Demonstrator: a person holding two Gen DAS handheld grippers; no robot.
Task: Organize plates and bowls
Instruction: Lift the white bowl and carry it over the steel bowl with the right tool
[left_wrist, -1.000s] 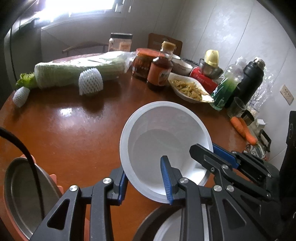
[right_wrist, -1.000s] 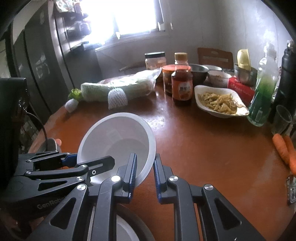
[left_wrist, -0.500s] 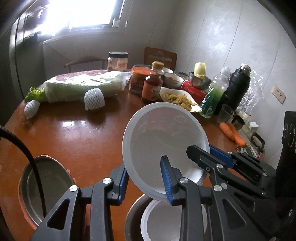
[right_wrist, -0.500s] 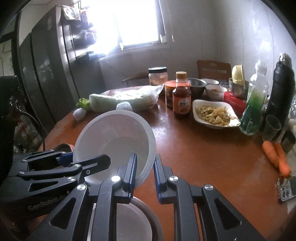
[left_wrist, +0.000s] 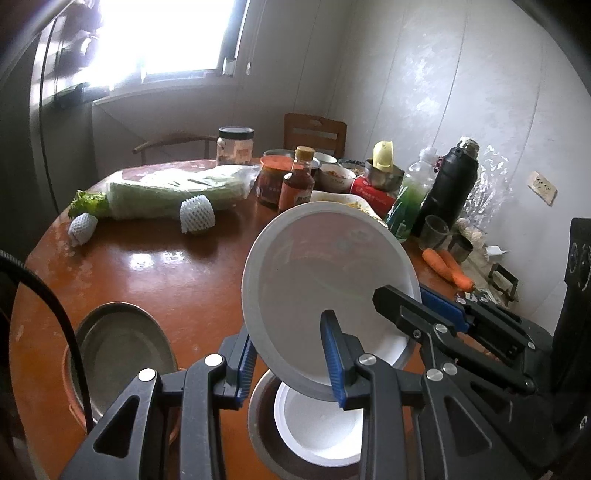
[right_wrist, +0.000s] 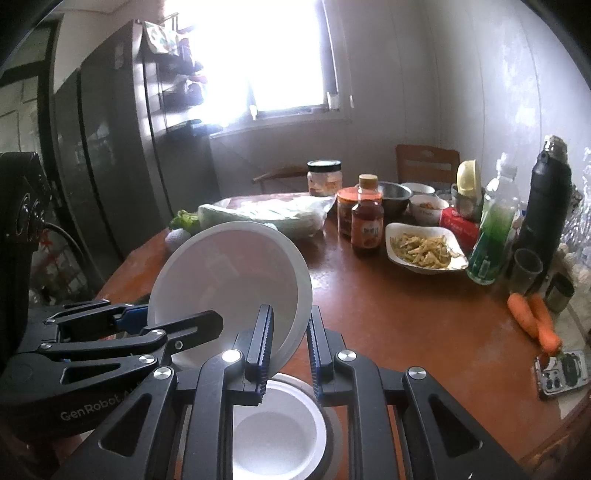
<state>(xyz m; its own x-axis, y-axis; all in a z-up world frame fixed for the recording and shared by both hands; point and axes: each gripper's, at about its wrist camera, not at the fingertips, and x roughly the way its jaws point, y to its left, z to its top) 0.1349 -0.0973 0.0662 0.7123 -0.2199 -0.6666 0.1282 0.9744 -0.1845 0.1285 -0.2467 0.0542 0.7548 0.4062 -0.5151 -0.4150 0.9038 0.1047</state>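
Observation:
A large white plastic bowl (left_wrist: 325, 280) is held in the air, tilted, above the table. My left gripper (left_wrist: 290, 363) is shut on its near rim. My right gripper (right_wrist: 290, 349) is shut on the rim's other side and shows in the left wrist view (left_wrist: 417, 306). The bowl also shows in the right wrist view (right_wrist: 229, 280). Below it a small white bowl (left_wrist: 319, 428) sits inside a metal bowl (left_wrist: 260, 417); both show in the right wrist view too, the white bowl (right_wrist: 275, 432) inside the metal one (right_wrist: 332, 435). A metal plate (left_wrist: 122, 354) lies on an orange plate at the left.
The round brown table (left_wrist: 166, 280) holds a wrapped cabbage (left_wrist: 173, 192), sauce bottle (right_wrist: 366, 218), jars, a dish of food (right_wrist: 424, 251), green bottle (right_wrist: 493, 240), black flask (right_wrist: 546, 206), carrots (right_wrist: 532, 317) and a phone (right_wrist: 563, 373) at the right edge.
Both grippers have lifted the large white bowl higher and tilted it more upright. The small white bowl in the metal bowl beneath has come into full view.

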